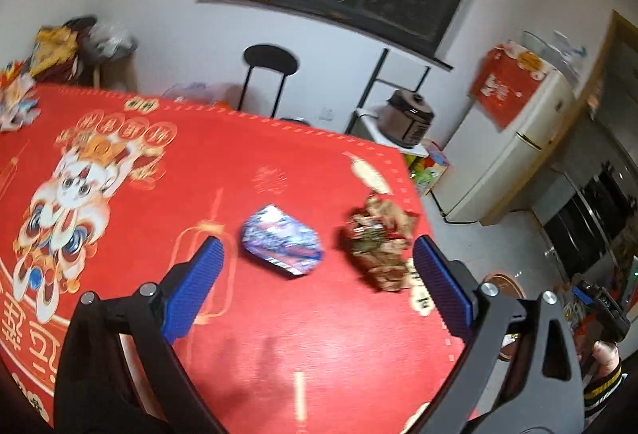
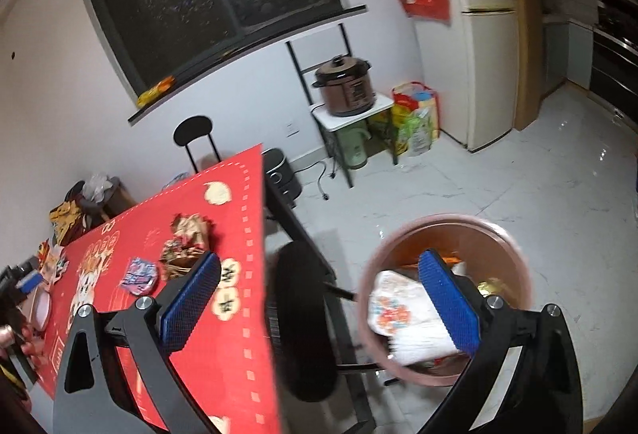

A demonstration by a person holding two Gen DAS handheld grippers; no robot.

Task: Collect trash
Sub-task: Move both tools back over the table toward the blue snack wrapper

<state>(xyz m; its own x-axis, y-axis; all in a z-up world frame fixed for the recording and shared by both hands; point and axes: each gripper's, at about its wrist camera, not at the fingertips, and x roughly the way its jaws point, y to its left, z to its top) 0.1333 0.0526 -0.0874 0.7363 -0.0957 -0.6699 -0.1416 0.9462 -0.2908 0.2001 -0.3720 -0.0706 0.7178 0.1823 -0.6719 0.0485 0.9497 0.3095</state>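
Note:
A crumpled blue and purple wrapper and a crumpled brown wrapper lie on the red tablecloth near the table's right edge. My left gripper hovers over them, open and empty, with both wrappers showing between its blue pads. In the right wrist view the same blue wrapper and brown wrapper sit far to the left. My right gripper is open and empty, beside the table, above a round pinkish bin that holds a white printed wrapper and other scraps.
A black round stool stands between the table edge and the bin. More paper clutter lies at the table's far left corner. A black chair, a shelf with a brown cooker and a white fridge line the wall.

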